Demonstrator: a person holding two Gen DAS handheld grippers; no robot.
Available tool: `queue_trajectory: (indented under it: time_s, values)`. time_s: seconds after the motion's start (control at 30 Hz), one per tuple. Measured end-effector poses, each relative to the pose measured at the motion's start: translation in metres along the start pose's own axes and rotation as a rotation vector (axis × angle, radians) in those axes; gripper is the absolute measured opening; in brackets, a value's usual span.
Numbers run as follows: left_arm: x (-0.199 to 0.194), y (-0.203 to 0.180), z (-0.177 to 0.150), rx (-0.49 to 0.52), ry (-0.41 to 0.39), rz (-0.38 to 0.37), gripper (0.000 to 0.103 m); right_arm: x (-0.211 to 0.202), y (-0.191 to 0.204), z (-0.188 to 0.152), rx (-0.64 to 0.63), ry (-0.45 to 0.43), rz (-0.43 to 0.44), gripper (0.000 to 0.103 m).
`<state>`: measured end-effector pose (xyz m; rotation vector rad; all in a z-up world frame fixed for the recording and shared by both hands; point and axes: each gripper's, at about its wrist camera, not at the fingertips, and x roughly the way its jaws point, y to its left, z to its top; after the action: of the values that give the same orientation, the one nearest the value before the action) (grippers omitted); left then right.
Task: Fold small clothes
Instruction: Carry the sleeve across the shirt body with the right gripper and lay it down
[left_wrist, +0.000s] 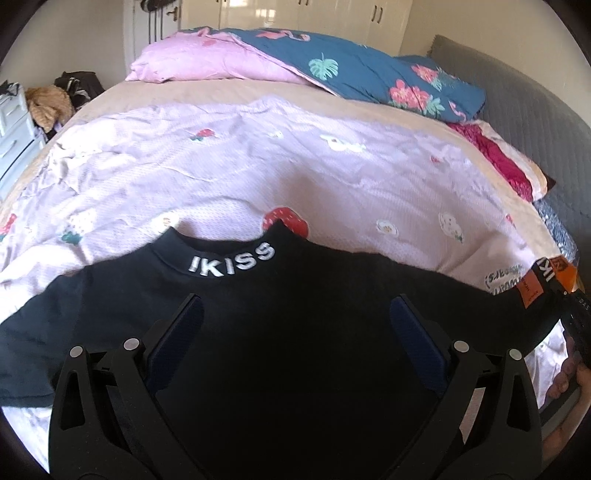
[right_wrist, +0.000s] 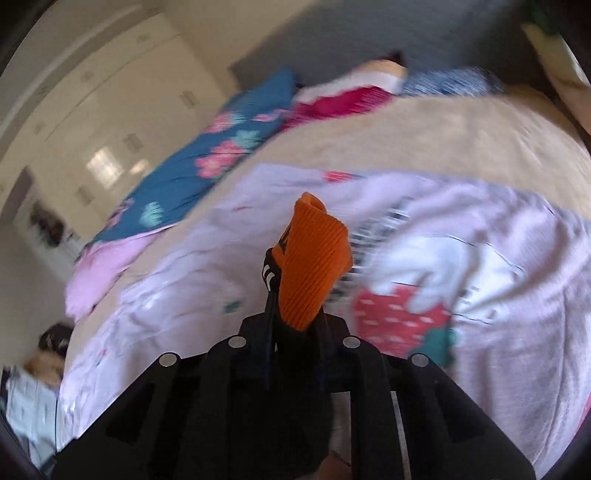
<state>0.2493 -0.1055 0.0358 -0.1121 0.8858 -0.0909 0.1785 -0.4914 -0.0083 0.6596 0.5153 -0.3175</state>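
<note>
1. The left tool stands released, its two dark fingers spread wide above the middle of the black top, with nothing between them.
2. The black top lies spread on the lilac strawberry-print blanket on the bed. In the left wrist view it fills the lower half, and its collar with the white letters "IKISS" sits at about 12 o'clock from the left tool.
3. One sleeve of the top runs out toward 9 o'clock; the other stretches toward 3 o'clock and ends in an orange cuff near the frame edge.
4. The right tool is clenched on the orange ribbed cuff, which stands up out of the closed jaws toward 12 o'clock in the right wrist view. Black fabric with white marks shows at the cuff's 9 o'clock side.
5. The right wrist view is blurred. Below the cuff lies the lilac blanket, with a large strawberry print at about 3 o'clock from the tool.
6. A blue floral quilt and a pink pillow lie at the far end of the bed, around 12 o'clock in the left wrist view.
7. Fingers of a hand show at the right edge of the left wrist view, at about 4 o'clock.
</note>
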Motion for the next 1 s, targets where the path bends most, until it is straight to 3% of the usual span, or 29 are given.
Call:
queue_trajectory:
  time_s: [0.07,0.47,0.9,1.0]
  values:
    - [-0.007,0.007,0.003,-0.010,-0.013,0.008,0.095,-0.007,0.019,-0.003,-0.055,0.002,0.061,0.015]
    - [-0.039,0.063,0.004,-0.117,-0.059,0.023,0.095,-0.029,0.089,-0.022,-0.210,0.021,0.236,0.015]
    - [-0.057,0.116,-0.013,-0.232,-0.077,-0.020,0.095,-0.051,0.144,-0.049,-0.327,0.040,0.385,0.015]
    - [-0.056,0.128,-0.022,-0.258,-0.072,-0.071,0.095,-0.054,0.158,-0.059,-0.354,0.049,0.407,0.015]
